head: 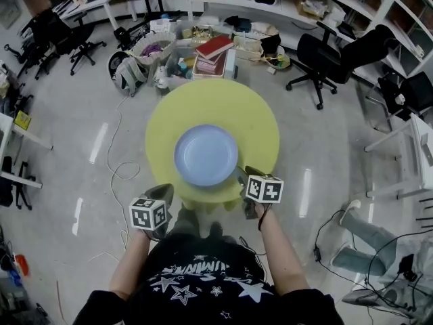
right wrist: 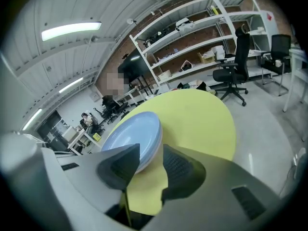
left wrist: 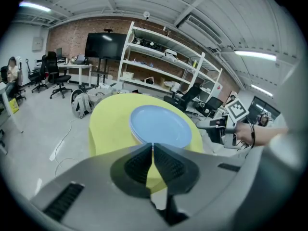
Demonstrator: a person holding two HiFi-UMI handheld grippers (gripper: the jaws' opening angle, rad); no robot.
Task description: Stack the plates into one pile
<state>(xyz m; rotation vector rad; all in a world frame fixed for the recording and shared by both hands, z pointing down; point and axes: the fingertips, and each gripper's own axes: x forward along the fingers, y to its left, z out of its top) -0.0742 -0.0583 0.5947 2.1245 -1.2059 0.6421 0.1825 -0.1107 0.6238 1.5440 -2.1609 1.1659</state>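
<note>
A pile of light blue plates (head: 206, 154) lies on the round yellow table (head: 166, 124), toward its near edge. My right gripper (head: 242, 175) is at the pile's near right rim. In the right gripper view its jaws (right wrist: 150, 150) stand open, with the plates' rim (right wrist: 130, 131) just ahead of the gap and no pad pressing on it. My left gripper (head: 164, 191) hangs off the table's near left edge, apart from the plates. In the left gripper view its jaws (left wrist: 152, 146) are shut with nothing between them, the plates (left wrist: 161, 124) lie beyond, and the right gripper (left wrist: 216, 125) shows at the right.
Behind the table stand crates and bins with red books (head: 213, 49) on top. A black office chair (head: 331, 56) is at the back right and a white table (head: 413, 147) at the right. Cables (head: 118, 171) trail over the floor at the left.
</note>
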